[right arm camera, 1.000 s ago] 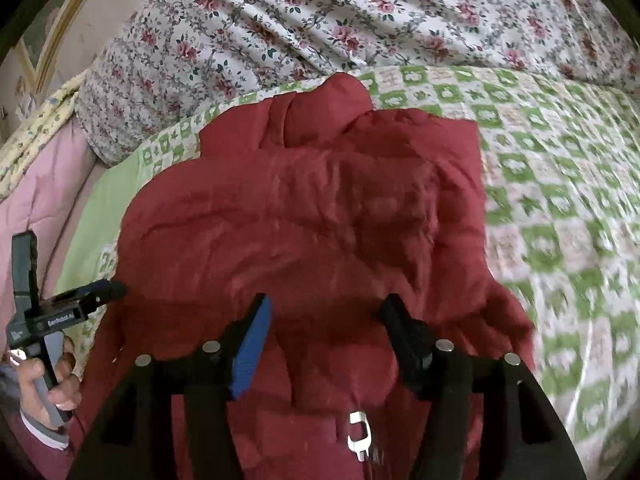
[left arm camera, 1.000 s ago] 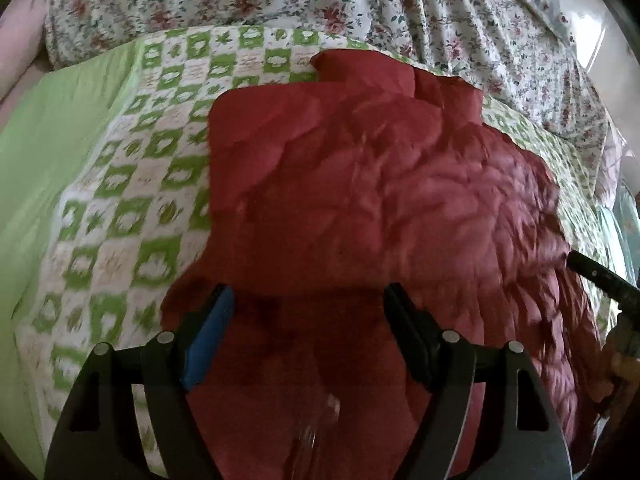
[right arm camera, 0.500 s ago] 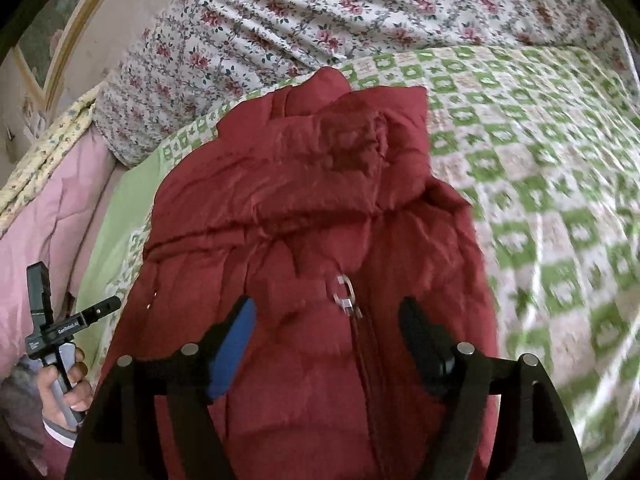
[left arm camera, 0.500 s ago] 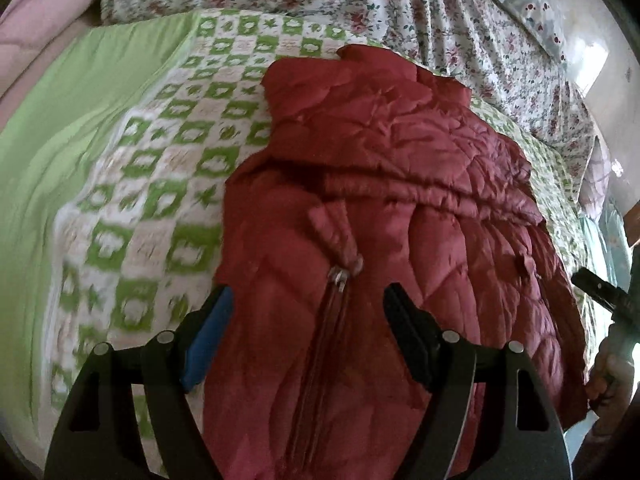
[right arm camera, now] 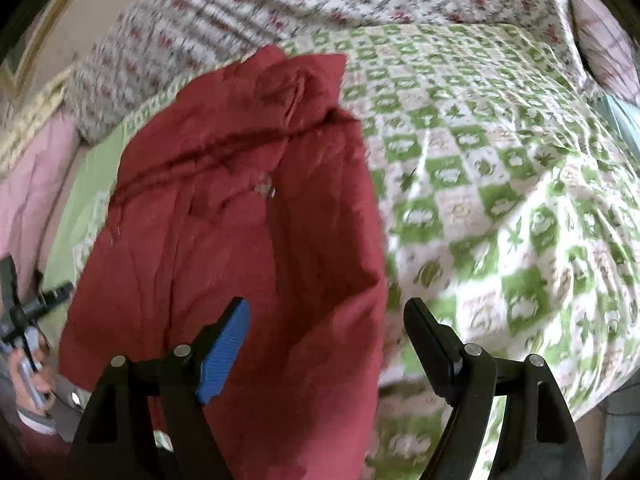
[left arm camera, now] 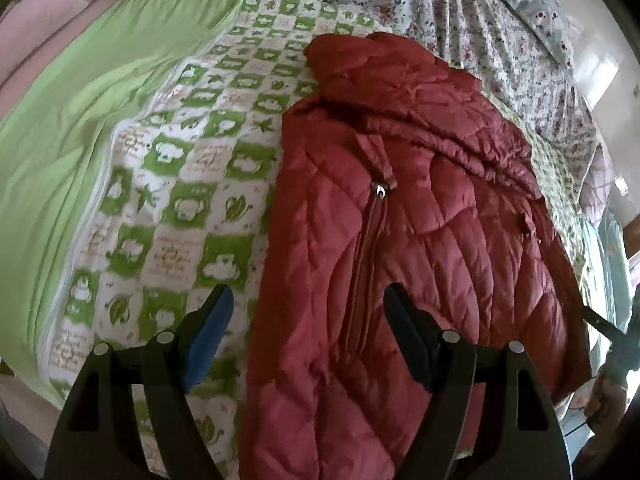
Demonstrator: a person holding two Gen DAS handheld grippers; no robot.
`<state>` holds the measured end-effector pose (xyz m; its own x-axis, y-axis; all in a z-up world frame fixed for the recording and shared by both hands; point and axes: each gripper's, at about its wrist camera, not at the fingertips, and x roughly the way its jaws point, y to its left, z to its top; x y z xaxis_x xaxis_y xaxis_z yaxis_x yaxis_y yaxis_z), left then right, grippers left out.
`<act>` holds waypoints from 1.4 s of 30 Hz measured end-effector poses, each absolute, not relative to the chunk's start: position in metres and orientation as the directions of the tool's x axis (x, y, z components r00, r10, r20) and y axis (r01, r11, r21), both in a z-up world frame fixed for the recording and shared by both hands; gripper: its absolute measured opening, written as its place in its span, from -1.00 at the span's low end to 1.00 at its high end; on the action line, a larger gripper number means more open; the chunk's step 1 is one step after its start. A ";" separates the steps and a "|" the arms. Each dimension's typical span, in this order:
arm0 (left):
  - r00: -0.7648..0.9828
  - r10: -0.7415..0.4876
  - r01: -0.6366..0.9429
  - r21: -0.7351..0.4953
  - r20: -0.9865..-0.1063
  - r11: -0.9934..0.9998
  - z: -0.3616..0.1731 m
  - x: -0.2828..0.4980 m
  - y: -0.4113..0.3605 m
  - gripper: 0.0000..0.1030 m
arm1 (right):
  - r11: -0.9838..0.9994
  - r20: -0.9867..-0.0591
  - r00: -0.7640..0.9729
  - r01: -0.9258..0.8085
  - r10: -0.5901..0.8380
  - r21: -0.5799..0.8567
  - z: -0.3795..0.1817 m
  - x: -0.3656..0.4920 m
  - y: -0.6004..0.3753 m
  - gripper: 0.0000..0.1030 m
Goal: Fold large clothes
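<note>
Jacket [left arm camera: 400,240]: dark red quilted puffer, lying flat on the bed, hood end toward 12 o'clock in both views and hem toward 6 o'clock.
Jacket surface: padded diamond stitching, soft sheen, many small creases; the right wrist view is blurred, so the quilting hardly shows there [right arm camera: 240,220].
Zip [left arm camera: 366,264]: closed, running as a raised seam from the pull toward 6 o'clock.
Pull [left arm camera: 380,191]: small silver metal tab at the top of the zip, below a short red flap.
Hood [left arm camera: 372,64]: bunched in loose folds at the 12 o'clock end, reaching up to the floral cloth.
Blanket [left arm camera: 168,200]: thin cloth under the jacket, green and white checks with leaf and cloud shapes; wrinkled at 3 o'clock in the right wrist view [right arm camera: 500,160].
Sheet [left arm camera: 72,128]: plain light green, smooth, at 9 o'clock of the blanket.
Floral cloth [left arm camera: 460,4]: white with small red flowers, gathered in folds at 12 o'clock.
Pink cover [right arm camera: 28,192]: soft, plain, at 9 o'clock in the right wrist view.
Left gripper [left arm camera: 306,330]: jaws spread wide, holding nothing; blue ribbed pad over the blanket, black finger over the jacket; the jacket's left edge lies between them.
Right gripper [right arm camera: 326,330]: jaws released, empty; blue pad over the jacket, black finger over the blanket, the jacket's right edge between them.
</note>
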<state>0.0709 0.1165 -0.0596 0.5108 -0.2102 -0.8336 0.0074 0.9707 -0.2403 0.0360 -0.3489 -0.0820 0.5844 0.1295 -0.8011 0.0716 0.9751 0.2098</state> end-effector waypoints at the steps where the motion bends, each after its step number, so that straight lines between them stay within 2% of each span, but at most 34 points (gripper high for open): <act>1: 0.509 -0.212 0.013 -0.239 -0.834 0.971 -0.059 0.068 0.116 0.50 | 0.978 -0.814 0.566 0.058 0.132 0.199 -0.087 0.033 -0.345 0.58; 8: 0.510 -0.221 0.058 -0.223 -0.831 0.973 -0.054 0.044 0.116 0.50 | 0.983 -0.837 0.545 0.123 0.049 0.138 -0.099 -0.002 -0.369 0.53; 16: 0.471 -0.200 0.060 -0.194 -0.859 0.979 -0.070 0.021 0.118 0.50 | 0.978 -0.816 0.574 0.122 0.069 0.169 -0.098 -0.023 -0.376 0.51; 19: 0.462 -0.192 0.042 -0.195 -0.866 0.980 -0.077 0.013 0.124 0.50 | 0.983 -0.807 0.586 0.100 0.065 0.153 -0.096 -0.025 -0.367 0.36; 21: 0.457 -0.204 0.039 -0.209 -0.866 0.977 -0.081 0.010 0.127 0.51 | 0.986 -0.802 0.592 0.076 0.075 0.149 -0.093 -0.027 -0.361 0.09; 24: 0.447 -0.213 0.041 -0.218 -0.869 0.975 -0.086 0.006 0.127 0.51 | 0.982 -0.799 0.588 0.042 0.125 0.184 -0.093 -0.027 -0.354 -0.11; 38: 0.424 -0.305 0.123 -0.280 -0.853 0.952 -0.094 -0.003 0.112 0.51 | 0.901 -0.750 0.577 0.054 0.324 0.430 -0.113 -0.027 -0.370 -0.06; 39: 0.424 -0.307 0.133 -0.276 -0.852 0.952 -0.094 -0.004 0.109 0.48 | 0.900 -0.748 0.578 0.051 0.328 0.434 -0.113 -0.027 -0.370 -0.06; 40: 0.426 -0.308 0.142 -0.273 -0.851 0.951 -0.094 -0.004 0.108 0.33 | 0.899 -0.745 0.579 0.047 0.330 0.435 -0.114 -0.028 -0.369 -0.06; 42: 0.428 -0.317 0.164 -0.273 -0.846 0.948 -0.093 -0.005 0.105 0.17 | 0.895 -0.740 0.580 0.042 0.340 0.444 -0.114 -0.029 -0.369 -0.14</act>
<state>-0.0051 0.1053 -0.0927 0.4284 -0.3173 -0.8461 0.1636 0.9481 -0.2727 -0.0293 -0.3691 -0.1143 0.5800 0.3398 -0.7403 0.0416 0.8953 0.4436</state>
